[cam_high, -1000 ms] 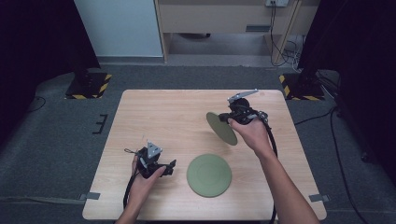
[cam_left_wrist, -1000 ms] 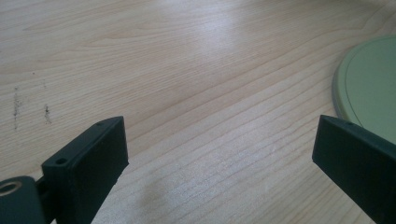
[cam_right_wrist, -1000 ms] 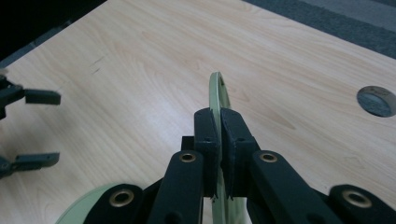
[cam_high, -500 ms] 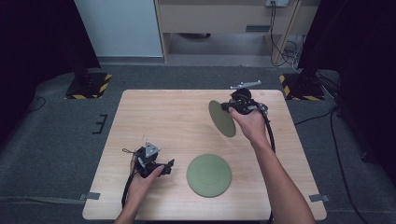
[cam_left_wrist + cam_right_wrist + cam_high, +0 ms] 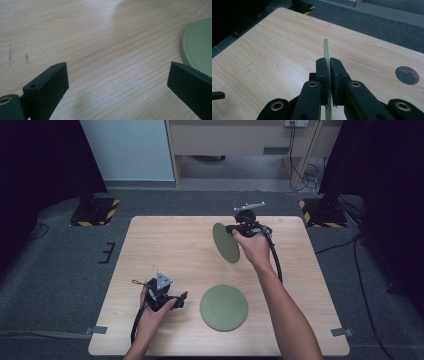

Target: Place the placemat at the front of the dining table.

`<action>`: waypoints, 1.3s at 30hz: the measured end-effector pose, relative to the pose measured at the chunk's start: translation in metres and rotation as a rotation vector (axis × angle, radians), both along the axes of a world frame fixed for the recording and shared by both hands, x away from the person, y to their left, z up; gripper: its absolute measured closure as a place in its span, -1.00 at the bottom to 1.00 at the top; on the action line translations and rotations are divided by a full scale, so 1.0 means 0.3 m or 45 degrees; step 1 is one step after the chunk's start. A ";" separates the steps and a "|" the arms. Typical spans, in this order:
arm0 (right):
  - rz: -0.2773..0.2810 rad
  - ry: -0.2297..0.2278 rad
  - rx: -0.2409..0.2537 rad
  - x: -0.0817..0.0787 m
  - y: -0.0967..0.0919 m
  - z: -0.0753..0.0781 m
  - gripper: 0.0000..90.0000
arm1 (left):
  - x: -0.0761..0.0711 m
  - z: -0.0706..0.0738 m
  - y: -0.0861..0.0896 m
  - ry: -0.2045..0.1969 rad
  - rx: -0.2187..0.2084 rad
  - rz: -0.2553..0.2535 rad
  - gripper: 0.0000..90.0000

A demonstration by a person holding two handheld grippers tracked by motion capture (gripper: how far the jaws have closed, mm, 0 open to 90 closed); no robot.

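So the big wooden surface (image 5: 165, 250) takes up the middle of the high view, and there isn't much on it: one green plate (image 5: 224, 307) lying flat at lower centre, and a second green plate (image 5: 226, 242) held up on edge in the upper middle, off the wood. That lifted plate is pinched at its rim by the right hand-held gripper (image 5: 234, 231), and in the right gripper view you can see the thin plate edge (image 5: 326, 53) sandwiched tight between the two black jaws, standing nearly vertical. Looks to me like the carry step, plate in the air and not set down anywhere yet. My guess is the next move calls for tipping it back to flat and lowering it gently, either onto the bare wood or stacked on the other plate, with the jaws kept clamped until it's supported, since a rim grip like that could let it swing. The left hand-held gripper (image 5: 175, 299) sits low at lower left of the frame, jaws spread wide with nothing between them, just beside the flat plate (image 5: 198, 45). As for containers, both plates have nothing on them.
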State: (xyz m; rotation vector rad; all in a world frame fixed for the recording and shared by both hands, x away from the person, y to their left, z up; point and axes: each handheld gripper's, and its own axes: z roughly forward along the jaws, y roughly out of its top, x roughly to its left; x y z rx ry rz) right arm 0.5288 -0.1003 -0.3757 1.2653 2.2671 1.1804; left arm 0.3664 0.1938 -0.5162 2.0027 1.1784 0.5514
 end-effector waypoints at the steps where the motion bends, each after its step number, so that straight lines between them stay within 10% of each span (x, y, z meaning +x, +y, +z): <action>1: 0.000 -0.001 0.000 0.004 0.008 -0.002 0.92 | 0.000 0.000 0.001 0.000 -0.003 0.002 -0.94; 17: 0.016 0.034 0.083 0.052 0.125 -0.030 0.92 | 0.001 -0.002 0.009 0.006 -0.013 0.014 -0.93; 39: -0.232 0.139 0.064 0.122 -0.126 -0.216 0.92 | 0.008 -0.014 0.022 0.027 -0.011 0.032 -0.93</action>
